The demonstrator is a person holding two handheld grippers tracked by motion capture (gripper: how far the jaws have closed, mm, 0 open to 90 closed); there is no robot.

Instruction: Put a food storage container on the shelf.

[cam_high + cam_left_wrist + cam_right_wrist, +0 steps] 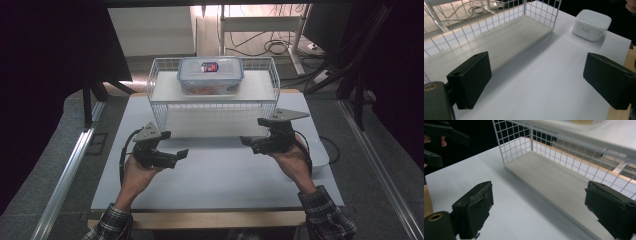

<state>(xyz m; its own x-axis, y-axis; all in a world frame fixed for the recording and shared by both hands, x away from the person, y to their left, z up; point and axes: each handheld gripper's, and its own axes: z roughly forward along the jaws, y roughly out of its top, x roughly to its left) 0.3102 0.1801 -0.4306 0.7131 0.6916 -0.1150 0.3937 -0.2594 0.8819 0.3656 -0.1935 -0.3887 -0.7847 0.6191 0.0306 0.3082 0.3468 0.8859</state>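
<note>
Left gripper (184,152): jaws wide apart, nothing btwn them, hovering over the white table (220,175), aimed toward the centre. Right gripper (245,140): also released, empty, facing the left one across the table, just in front of the white wire rack (161,107). Rack has a pale lower shelf and an upper shelf; clear lidded food container (210,75) w/ blue-tinted lid sits on top. Small white tub (591,24) at the table's right edge, beside the right hand.
</note>
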